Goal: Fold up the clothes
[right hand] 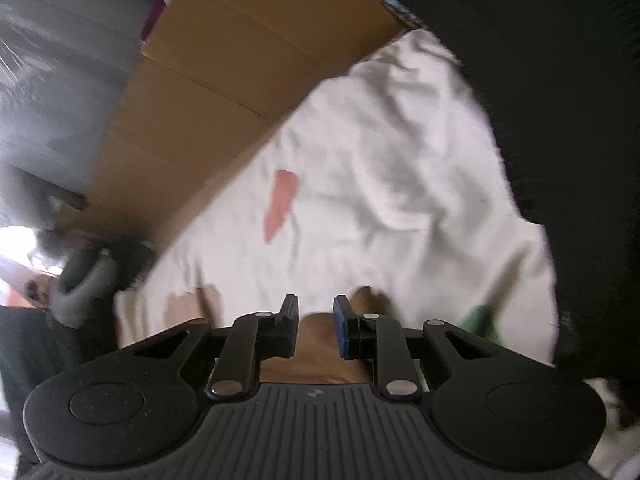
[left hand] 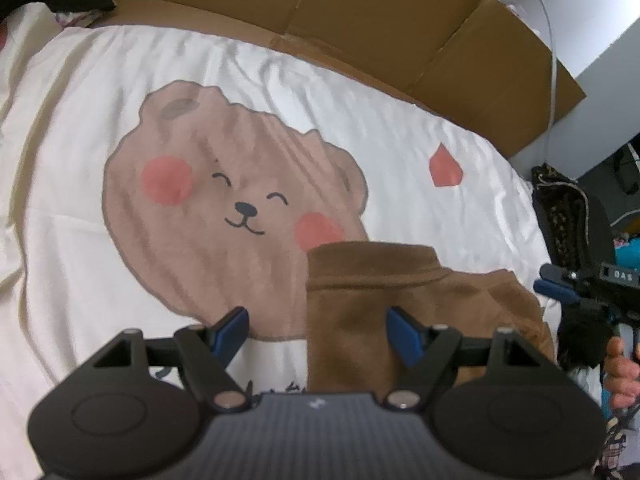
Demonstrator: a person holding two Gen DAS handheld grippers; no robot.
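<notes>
A brown garment (left hand: 380,292) lies on a white sheet with a bear print (left hand: 224,184), in the lower right of the left wrist view. My left gripper (left hand: 318,330) hovers open over the garment's left edge; its right finger (left hand: 404,332) is above the brown cloth and its left finger above the sheet. At the garment's right edge is my right gripper (left hand: 554,286), with a person's hand (left hand: 620,376) behind it. In the right wrist view the right gripper (right hand: 316,324) has its jaws narrow, with the brown garment (right hand: 316,360) filling the gap between them.
Flattened cardboard (left hand: 360,12) borders the far side of the sheet, with a white cable (left hand: 552,40) hanging over it. A dark patterned bag (left hand: 564,216) stands off the sheet's right edge. Dark cloth (right hand: 560,80) fills the right of the right wrist view.
</notes>
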